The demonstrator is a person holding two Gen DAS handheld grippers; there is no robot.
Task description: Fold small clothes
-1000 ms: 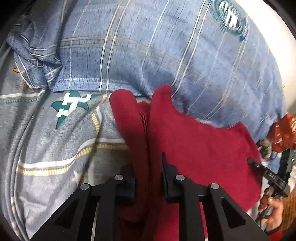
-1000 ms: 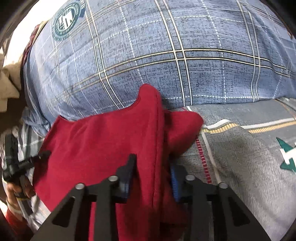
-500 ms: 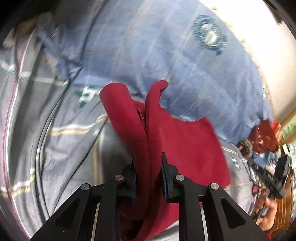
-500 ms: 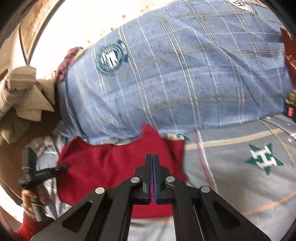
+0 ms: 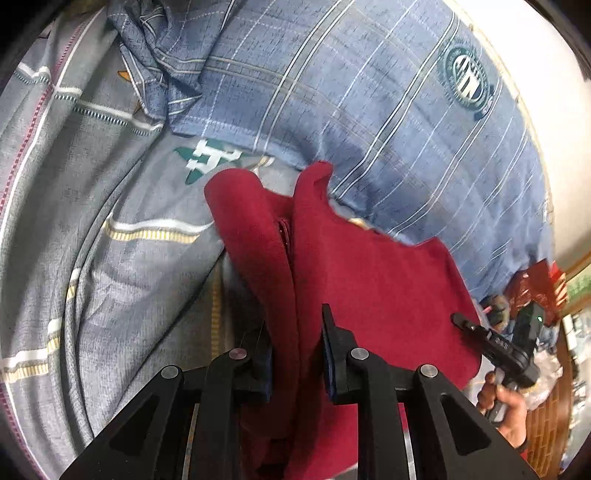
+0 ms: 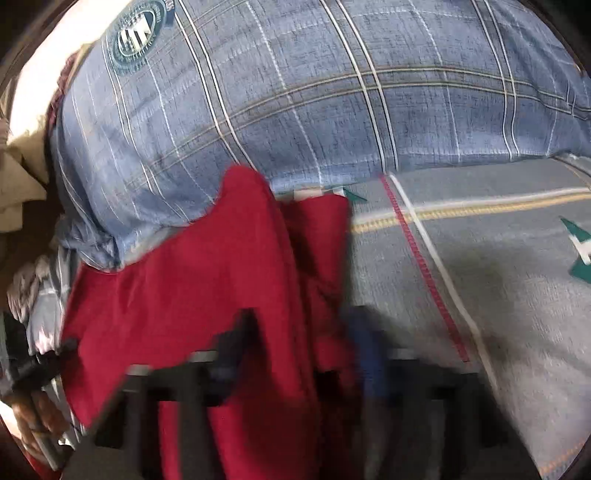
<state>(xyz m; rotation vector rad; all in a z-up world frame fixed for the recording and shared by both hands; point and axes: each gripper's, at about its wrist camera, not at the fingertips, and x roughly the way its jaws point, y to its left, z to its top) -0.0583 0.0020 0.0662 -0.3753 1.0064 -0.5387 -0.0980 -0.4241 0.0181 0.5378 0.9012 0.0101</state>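
Observation:
A red garment lies on a grey patterned bedsheet, its far edge against a blue plaid pillow. My left gripper is shut on a raised fold at the garment's left side. In the right wrist view the same red garment fills the lower left. My right gripper is blurred by motion and its jaws are opening. A fold of red cloth runs between them, and I see no pad pressing on it. The right gripper also shows at the garment's right edge, held by a hand.
The pillow spans the far side of the bed and carries a round badge. Grey sheet stretches to the right of the garment. Beige cloth is piled at the far left. Red items sit beyond the bed's right edge.
Half a second ago my right gripper was shut on nothing, up and back from the garment; now it is low with jaws apart around the red fold. The left gripper kept its hold and shifted.

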